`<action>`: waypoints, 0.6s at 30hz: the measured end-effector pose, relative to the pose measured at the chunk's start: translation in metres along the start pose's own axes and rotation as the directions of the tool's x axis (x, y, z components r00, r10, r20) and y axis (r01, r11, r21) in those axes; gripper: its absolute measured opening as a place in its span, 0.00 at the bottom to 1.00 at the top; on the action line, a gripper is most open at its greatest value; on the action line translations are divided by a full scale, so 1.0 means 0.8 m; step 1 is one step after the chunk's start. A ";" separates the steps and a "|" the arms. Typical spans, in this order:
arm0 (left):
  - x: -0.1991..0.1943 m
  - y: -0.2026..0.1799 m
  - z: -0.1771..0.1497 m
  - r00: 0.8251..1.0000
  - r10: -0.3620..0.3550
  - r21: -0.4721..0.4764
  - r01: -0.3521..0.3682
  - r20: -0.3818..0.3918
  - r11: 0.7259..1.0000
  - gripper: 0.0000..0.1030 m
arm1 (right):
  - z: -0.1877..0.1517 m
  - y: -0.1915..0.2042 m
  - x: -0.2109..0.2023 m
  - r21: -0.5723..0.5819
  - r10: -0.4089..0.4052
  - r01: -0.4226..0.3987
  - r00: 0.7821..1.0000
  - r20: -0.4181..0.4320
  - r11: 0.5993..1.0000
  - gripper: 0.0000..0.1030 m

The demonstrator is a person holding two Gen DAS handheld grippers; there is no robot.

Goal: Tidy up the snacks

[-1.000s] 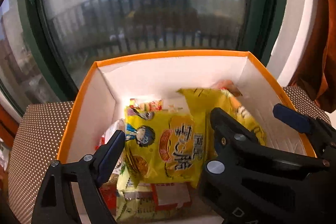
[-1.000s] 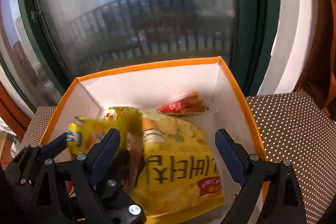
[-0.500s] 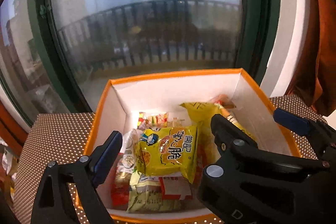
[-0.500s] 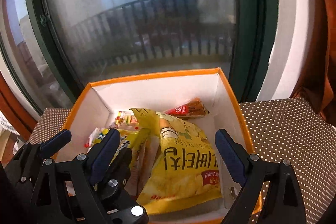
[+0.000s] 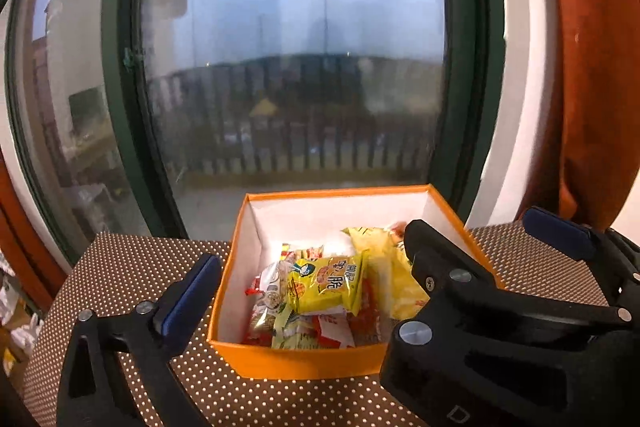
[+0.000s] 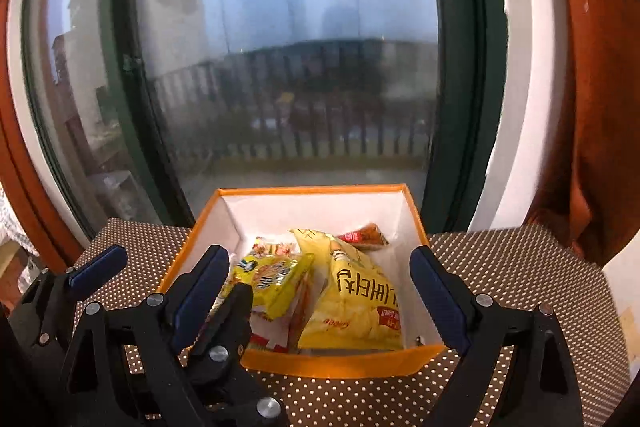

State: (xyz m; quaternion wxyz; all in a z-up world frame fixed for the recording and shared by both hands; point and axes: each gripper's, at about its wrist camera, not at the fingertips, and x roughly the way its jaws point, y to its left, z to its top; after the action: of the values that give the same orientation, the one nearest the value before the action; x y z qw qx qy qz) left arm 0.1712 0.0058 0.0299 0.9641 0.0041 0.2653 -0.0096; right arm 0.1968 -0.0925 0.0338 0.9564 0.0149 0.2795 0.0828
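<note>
Orange box low in the centre of both views, on a brown dotted tablecloth below a dark-framed window. Inside — a small yellow snack packet on top of the pile at left, a large yellow chip bag at right, a red sachet by the far wall. Left gripper spread wide, empty, near the front rim. Right gripper likewise apart — nothing held.

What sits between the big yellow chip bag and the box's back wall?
A small red packet lies between the big yellow chip bag and the back wall of the orange box, clearest in the right wrist view.
</note>
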 end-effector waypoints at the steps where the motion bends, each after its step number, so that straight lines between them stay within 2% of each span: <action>1: -0.013 0.003 -0.003 1.000 0.005 -0.003 -0.005 0.018 1.000 0.99 | -0.001 0.002 -0.009 -0.002 -0.001 0.001 1.000 0.012 1.000 0.91; 8: -0.064 0.015 -0.024 0.998 0.011 -0.006 -0.011 0.067 1.000 0.99 | -0.018 0.028 -0.060 -0.019 0.012 -0.011 0.997 0.072 1.000 0.94; 18: -0.099 0.014 -0.079 0.999 -0.028 0.009 0.028 0.047 1.000 0.99 | -0.070 0.039 -0.098 -0.020 -0.016 0.017 0.998 0.056 1.000 0.95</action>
State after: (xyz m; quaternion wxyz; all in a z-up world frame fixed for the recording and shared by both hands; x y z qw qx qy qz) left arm 0.0714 0.0188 0.0163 0.9698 0.0044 0.2427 -0.0244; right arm 0.0969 -0.0761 0.0310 0.9647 0.0049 0.2518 0.0774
